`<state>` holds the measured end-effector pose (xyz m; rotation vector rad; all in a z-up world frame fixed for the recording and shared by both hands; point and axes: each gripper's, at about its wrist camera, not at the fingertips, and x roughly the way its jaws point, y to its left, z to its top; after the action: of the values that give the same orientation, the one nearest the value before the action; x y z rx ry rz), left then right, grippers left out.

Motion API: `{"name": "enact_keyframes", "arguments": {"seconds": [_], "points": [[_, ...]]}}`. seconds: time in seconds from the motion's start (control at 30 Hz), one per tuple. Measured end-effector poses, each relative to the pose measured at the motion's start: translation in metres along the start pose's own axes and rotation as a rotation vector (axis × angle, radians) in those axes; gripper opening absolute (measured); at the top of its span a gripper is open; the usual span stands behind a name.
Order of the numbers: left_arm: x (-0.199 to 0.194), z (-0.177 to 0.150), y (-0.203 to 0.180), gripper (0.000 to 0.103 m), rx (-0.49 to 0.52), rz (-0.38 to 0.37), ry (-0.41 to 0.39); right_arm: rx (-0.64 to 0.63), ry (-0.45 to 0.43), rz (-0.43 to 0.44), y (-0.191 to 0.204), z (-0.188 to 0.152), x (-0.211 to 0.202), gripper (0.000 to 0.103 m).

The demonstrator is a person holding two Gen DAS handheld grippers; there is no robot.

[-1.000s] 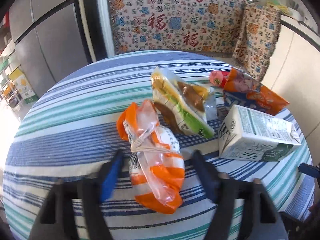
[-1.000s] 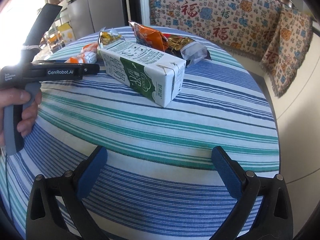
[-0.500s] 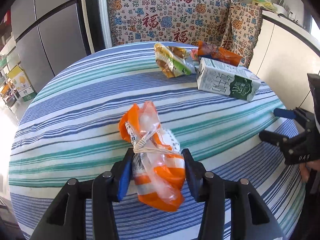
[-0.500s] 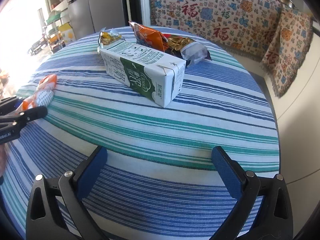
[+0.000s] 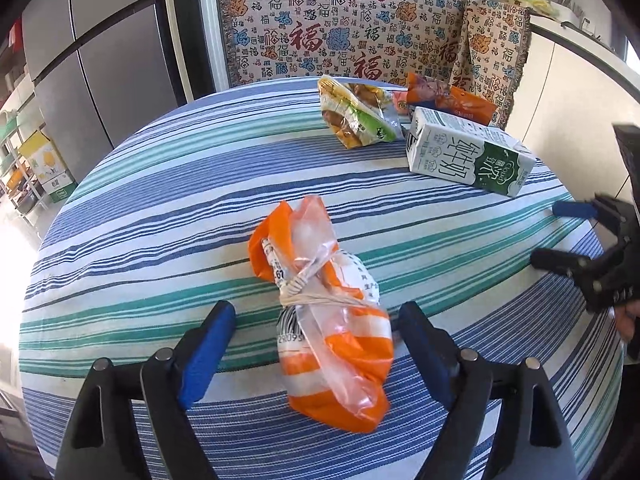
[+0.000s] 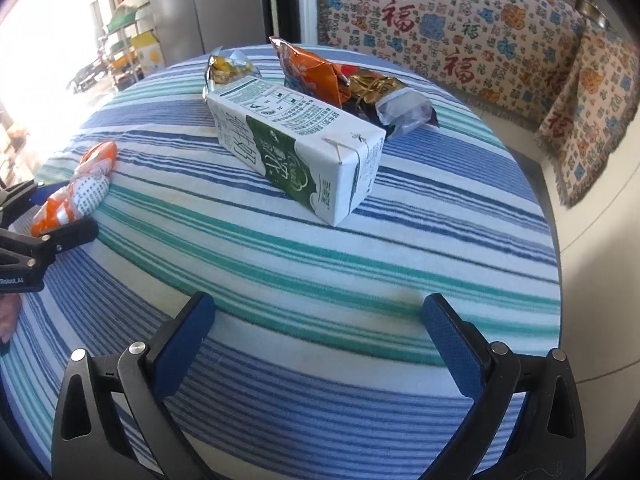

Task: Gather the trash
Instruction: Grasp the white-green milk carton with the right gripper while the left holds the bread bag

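An orange-and-white plastic bag (image 5: 332, 320), tied with a rubber band, lies on the striped tablecloth (image 5: 160, 208) near its front edge. My left gripper (image 5: 316, 312) straddles the bag. Its jaws are opening, and the blue pads stand clear of the bag on both sides. From the right wrist view the same bag (image 6: 76, 188) shows at the far left between the left gripper's fingers (image 6: 72, 236). My right gripper (image 6: 316, 304) is open over bare cloth, well short of a white-and-green milk carton (image 6: 296, 144) that lies on its side.
Behind the milk carton (image 5: 468, 156) lie a green snack wrapper (image 5: 356, 116), an orange snack bag (image 5: 452, 100) and a dark gold wrapper (image 6: 392, 100). A patterned blanket (image 5: 352, 32) covers the bench behind the round table. A grey fridge (image 5: 100, 60) stands far left.
The left gripper shut on the orange bag and drew it away from the other wrappers toward the near edge. Its jaws have now spread off the bag. The right gripper stayed put.
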<state>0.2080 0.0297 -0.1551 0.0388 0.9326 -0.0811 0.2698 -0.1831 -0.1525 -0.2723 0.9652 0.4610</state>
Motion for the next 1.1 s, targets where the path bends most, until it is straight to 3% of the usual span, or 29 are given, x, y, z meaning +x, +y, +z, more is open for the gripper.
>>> {"name": "enact_keyframes", "arguments": {"seconds": [0.17,0.23,0.3,0.33,0.47,0.7,0.77,0.83,0.97,1.1], "points": [[0.0,0.0,-0.002,0.086,-0.002,0.002,0.0,-0.155,-0.015,-0.067,-0.003,0.044,0.007,0.093],[0.0,0.0,-0.002,0.086,-0.002,0.003,0.0,-0.186,-0.011,-0.025,0.0,0.057,0.012,0.093],[0.0,-0.001,-0.002,0.087,-0.002,0.003,0.0,-0.198,0.006,0.025,0.004,0.063,0.018,0.083],[0.0,-0.001,-0.002,0.087,-0.002,0.002,-0.001,-0.183,0.025,0.072,0.004,0.063,0.02,0.06],[0.0,-0.001,-0.002,0.087,-0.002,0.002,-0.001,-0.048,0.016,0.186,0.005,0.05,0.004,0.044],[0.0,-0.001,-0.004,0.087,-0.003,0.003,-0.001,0.485,0.066,0.52,-0.025,-0.029,-0.03,0.043],[0.0,-0.001,-0.004,0.087,-0.003,0.003,-0.001,0.608,0.066,0.56,-0.038,-0.051,-0.03,0.046],[0.0,-0.001,-0.004,0.087,-0.003,0.004,-0.001,0.676,0.051,0.533,-0.054,-0.068,-0.033,0.048],[0.0,-0.001,-0.005,0.087,-0.003,0.004,-0.001,0.749,-0.008,0.439,-0.082,-0.085,-0.042,0.062],[0.0,-0.001,-0.005,0.087,-0.004,0.005,-0.001,0.575,-0.051,0.236,-0.078,-0.08,-0.066,0.083]]}}
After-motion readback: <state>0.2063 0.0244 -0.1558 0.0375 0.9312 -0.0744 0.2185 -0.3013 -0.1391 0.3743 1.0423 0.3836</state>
